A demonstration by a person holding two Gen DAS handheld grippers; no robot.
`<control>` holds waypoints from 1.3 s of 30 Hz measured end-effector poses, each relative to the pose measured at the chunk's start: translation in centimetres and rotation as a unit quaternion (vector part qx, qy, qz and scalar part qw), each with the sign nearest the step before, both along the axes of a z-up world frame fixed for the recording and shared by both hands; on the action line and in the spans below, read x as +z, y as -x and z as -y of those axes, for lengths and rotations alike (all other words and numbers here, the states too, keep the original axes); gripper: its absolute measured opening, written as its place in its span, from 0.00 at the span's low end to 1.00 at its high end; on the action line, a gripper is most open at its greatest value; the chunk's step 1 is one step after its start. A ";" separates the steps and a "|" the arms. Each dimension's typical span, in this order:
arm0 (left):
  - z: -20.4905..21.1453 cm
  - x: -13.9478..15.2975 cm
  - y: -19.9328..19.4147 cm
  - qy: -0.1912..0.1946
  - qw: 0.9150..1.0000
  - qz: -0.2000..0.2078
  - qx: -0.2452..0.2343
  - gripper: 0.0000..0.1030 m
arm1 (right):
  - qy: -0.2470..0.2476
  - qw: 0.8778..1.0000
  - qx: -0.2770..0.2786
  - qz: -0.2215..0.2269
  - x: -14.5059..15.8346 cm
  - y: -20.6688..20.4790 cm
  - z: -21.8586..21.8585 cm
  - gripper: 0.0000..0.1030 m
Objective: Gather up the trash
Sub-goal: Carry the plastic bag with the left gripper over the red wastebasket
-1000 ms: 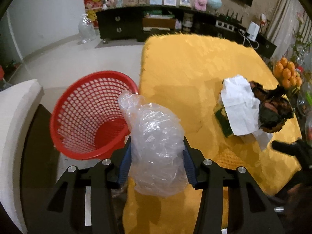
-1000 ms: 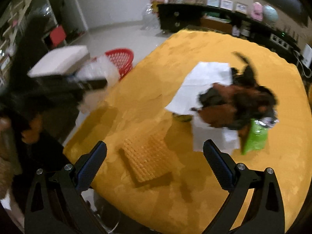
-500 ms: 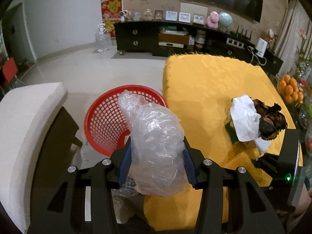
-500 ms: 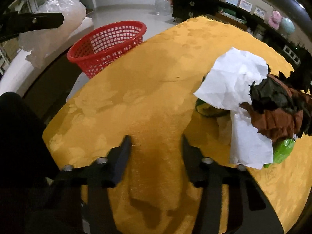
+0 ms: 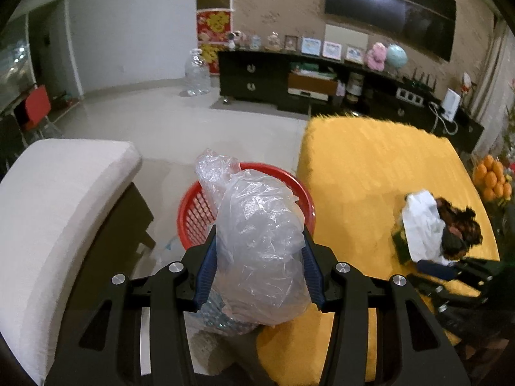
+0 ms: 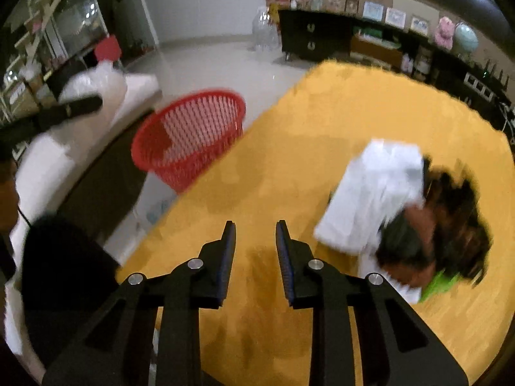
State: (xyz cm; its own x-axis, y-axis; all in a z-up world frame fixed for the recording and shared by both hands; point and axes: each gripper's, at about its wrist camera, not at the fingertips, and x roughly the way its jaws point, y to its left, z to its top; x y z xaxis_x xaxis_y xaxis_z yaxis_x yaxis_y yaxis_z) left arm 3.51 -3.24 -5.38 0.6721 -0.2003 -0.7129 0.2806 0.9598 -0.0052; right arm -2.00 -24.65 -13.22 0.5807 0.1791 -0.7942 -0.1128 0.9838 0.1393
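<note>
Pale tiled floor [image 5: 167,128], dark sideboard [image 5: 257,80], white chair [image 5: 58,199]

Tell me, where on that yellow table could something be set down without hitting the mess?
The yellow table is bare from the red basket side across its far end. Also bare is the near strip under the right gripper. The crowded part is the right side, around the white paper and dark trash pile.

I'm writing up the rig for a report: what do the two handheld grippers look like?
Both look alike. The left gripper and right gripper have matte black angular frames with triangular cut-outs and round silver bolts at the joints. Each of the fingers carries a ribbed dark blue pad on its inner face. No cables, markings or sleeves show.
</note>
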 end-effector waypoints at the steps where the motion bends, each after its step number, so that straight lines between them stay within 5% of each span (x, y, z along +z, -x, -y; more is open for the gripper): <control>1: -0.2 0.3 -0.1 0.000 1.000 0.004 0.003 0.44 | 0.001 1.000 -0.003 0.008 0.8 -0.3 0.0 0.25; 9: -1.3 2.6 -2.0 0.002 0.999 0.031 0.031 0.44 | 0.006 0.998 -0.034 0.058 6.2 -3.5 0.6 0.25; 19: -2.0 2.7 -4.0 -0.006 0.998 0.030 0.052 0.44 | -0.010 0.996 -0.030 0.079 9.3 -7.7 -0.4 0.25; 39: -4.1 -2.2 -7.8 -0.021 0.997 -0.015 0.066 0.44 | -0.049 0.998 0.029 0.035 7.0 -15.1 -7.2 0.25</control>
